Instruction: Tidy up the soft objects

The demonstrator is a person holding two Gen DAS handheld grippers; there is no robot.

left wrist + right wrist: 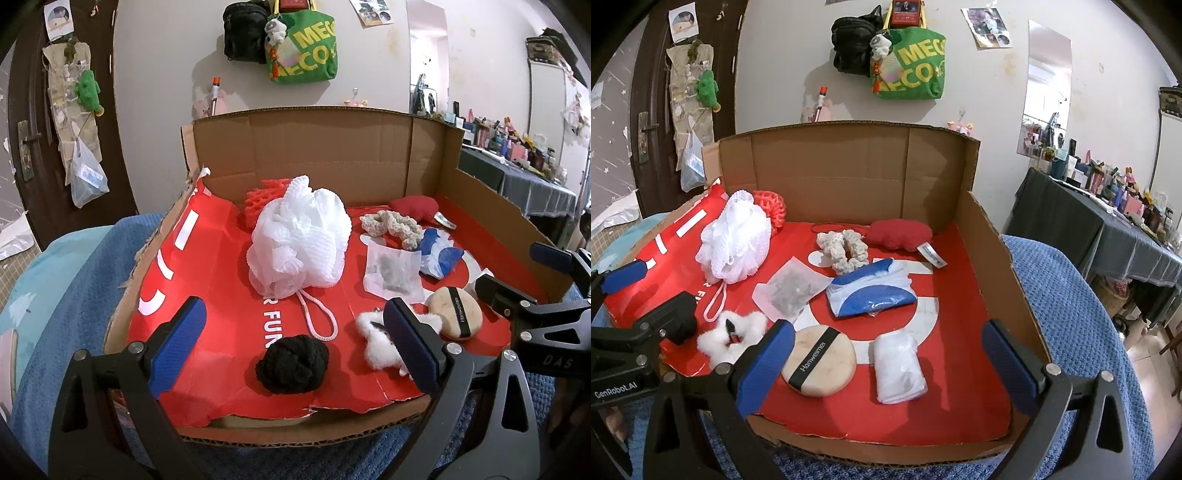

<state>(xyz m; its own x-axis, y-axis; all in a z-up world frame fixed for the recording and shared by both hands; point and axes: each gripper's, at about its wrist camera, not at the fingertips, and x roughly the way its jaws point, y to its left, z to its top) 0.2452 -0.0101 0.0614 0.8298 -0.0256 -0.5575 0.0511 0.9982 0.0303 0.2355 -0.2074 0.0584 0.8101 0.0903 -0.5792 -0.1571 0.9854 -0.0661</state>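
Left claw (291, 347) apart above black yarn ball (292, 363) at box (849, 166) front edge; right claw (886, 363) apart over powder puff (820, 363).

We hold our left gripper (293, 345) low and level, its two black arms spread wide, blue-padded fingers (177, 347) well apart and gripping nothing. Our right gripper (886, 363) sits just beside it at the same height, jaws equally wide and empty. Each gripper shows at the edge of the other's wrist view.
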